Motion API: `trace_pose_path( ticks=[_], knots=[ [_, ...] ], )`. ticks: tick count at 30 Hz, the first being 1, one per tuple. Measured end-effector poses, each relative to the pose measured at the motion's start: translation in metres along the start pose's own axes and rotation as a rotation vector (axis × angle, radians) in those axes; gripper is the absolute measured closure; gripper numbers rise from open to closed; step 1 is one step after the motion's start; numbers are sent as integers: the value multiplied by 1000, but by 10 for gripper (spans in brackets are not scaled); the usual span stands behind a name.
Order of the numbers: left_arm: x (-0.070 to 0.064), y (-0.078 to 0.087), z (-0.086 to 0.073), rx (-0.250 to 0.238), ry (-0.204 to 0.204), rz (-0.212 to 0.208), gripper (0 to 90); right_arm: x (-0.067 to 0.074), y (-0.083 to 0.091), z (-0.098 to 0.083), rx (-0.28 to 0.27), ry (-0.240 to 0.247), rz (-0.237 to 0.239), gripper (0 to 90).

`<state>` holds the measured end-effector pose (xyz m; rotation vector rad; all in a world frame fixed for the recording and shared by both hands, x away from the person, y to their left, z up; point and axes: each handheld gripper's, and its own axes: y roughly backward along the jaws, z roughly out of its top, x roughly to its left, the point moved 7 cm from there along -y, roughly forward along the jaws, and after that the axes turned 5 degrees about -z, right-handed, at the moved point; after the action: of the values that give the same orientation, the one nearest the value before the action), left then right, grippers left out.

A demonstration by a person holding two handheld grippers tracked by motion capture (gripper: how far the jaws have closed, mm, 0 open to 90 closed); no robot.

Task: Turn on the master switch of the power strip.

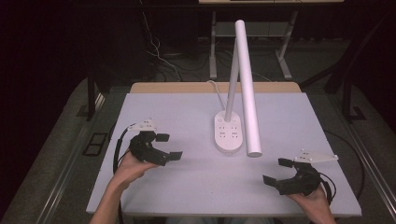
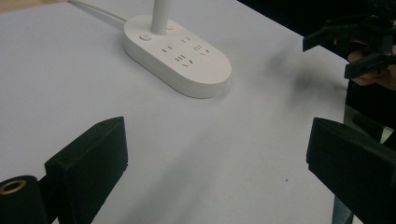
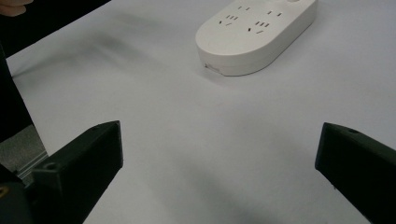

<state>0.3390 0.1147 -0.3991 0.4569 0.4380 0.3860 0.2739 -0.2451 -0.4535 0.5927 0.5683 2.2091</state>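
White lamp [image 1: 244, 88]: it stands mid-table between my two tools, its oval base [image 1: 229, 132] with sockets flat on the table and the long head slanting down toward me on the right of the stem.
Left gripper [image 1: 168, 146]: black jaws spread wide, nothing between them, held off the pale table [image 1: 154, 186] to the left of the base and pointing at it.
Left-side risk: if I come in low and fast, one jaw could shove the base sideways instead of straddling it; the base looks too broad for an easy pinch.
Cord [image 1: 215, 87]: it runs off the back of the base toward the far edge; dragging the lamp could pull it taut, I judge.
Head risk: the slanted head overhangs the table near me, so a raised hand could knock it and swing or tip the lamp.
Right gripper [image 1: 277, 171]: jaws likewise wide apart and empty, touching nothing, near the right front corner and well clear of the base.
Right-side risk: reaching across under the head leaves little room, so a bump is likely there.
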Motion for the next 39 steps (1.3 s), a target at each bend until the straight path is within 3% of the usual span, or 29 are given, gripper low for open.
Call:
trace_pose_path(
  ticks=[12, 29, 39],
  knots=[
    [19, 2, 19, -31, 16, 30, 50, -1, 0, 0, -2, 8, 0, 3],
    [42, -11, 28, 20, 31, 55, 63, -1, 0, -1, 4, 7, 0, 3],
    [48, -18, 40, 48, 10, 56, 67, -1, -1, -1, 3, 9, 0, 3]
  ],
)
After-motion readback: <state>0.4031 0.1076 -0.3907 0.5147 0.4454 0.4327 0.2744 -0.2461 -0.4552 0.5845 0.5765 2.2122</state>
